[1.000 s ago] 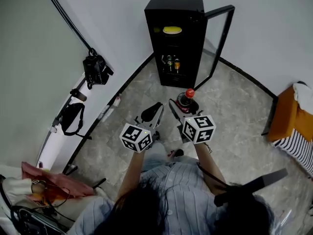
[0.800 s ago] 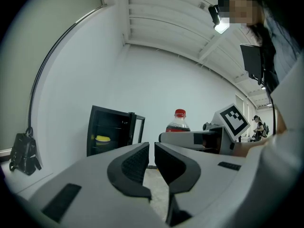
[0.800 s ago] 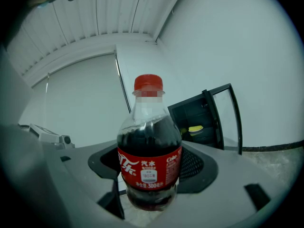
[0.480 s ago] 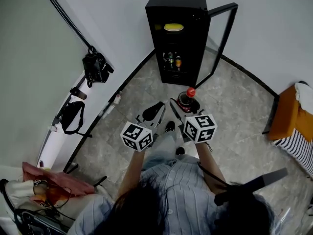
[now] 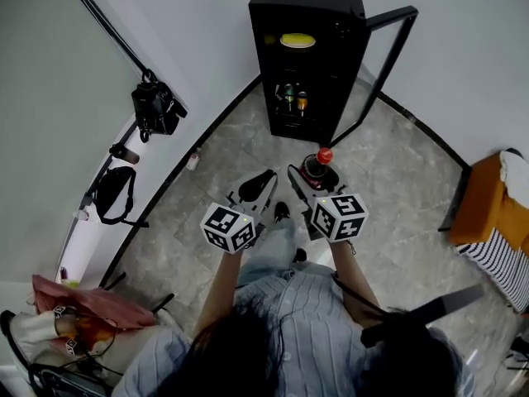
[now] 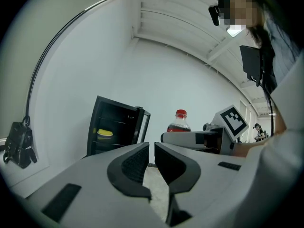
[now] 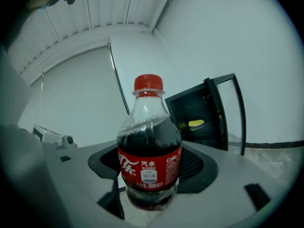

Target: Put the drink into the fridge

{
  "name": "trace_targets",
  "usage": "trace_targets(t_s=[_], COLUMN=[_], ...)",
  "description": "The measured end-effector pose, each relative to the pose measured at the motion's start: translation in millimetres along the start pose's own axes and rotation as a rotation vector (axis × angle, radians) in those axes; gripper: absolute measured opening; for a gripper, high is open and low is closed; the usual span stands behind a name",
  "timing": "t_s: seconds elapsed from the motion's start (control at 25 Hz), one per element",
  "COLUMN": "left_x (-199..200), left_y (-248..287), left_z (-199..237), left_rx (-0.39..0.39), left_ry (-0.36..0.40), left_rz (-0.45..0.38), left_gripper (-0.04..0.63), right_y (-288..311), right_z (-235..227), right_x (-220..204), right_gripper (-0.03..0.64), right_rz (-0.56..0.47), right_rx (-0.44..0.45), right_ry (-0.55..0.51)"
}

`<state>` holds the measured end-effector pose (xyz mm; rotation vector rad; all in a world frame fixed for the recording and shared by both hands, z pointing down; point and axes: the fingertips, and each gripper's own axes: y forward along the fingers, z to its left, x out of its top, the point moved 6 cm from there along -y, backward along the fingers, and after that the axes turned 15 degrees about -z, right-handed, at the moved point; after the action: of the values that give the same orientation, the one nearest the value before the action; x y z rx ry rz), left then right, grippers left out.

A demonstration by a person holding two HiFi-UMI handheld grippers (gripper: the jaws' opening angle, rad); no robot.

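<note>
A cola bottle (image 7: 149, 148) with a red cap and red label stands upright between the jaws of my right gripper (image 7: 151, 171), which is shut on it. In the head view the bottle (image 5: 318, 165) shows ahead of the right gripper (image 5: 310, 182). The black fridge (image 5: 307, 56) stands against the far wall with its glass door (image 5: 384, 69) swung open to the right. A yellow item (image 5: 297, 40) lies on its upper shelf and cans (image 5: 293, 99) stand lower down. My left gripper (image 5: 258, 190) is shut and holds nothing; its jaws (image 6: 150, 161) almost touch.
A black bag (image 5: 153, 108) and another bag (image 5: 113, 190) hang along the left wall. An orange seat (image 5: 488, 205) with striped cloth (image 5: 500, 255) stands at the right. Pink cloth (image 5: 78, 308) lies at the lower left. Grey stone floor (image 5: 388, 180) stretches between me and the fridge.
The fridge has come slightly closer and larger in the head view. Both grippers keep their pose, the bottle still in the right one.
</note>
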<state>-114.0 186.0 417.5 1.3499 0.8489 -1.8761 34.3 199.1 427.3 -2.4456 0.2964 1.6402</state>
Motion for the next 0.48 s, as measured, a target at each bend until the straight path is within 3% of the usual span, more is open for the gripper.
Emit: trace_targets(t_s=[0.48], left_x=[-6], left_y=[92], left_z=[83], left_rx=[-0.018], left_ry=[-0.053], left_rz=[0.027], left_gripper=[0.029], right_y=[86], right_z=[-53], right_x=[4], right_gripper=[0.302], right_rz=[0.048], right_rx=[0.000], right_ry=[0.016])
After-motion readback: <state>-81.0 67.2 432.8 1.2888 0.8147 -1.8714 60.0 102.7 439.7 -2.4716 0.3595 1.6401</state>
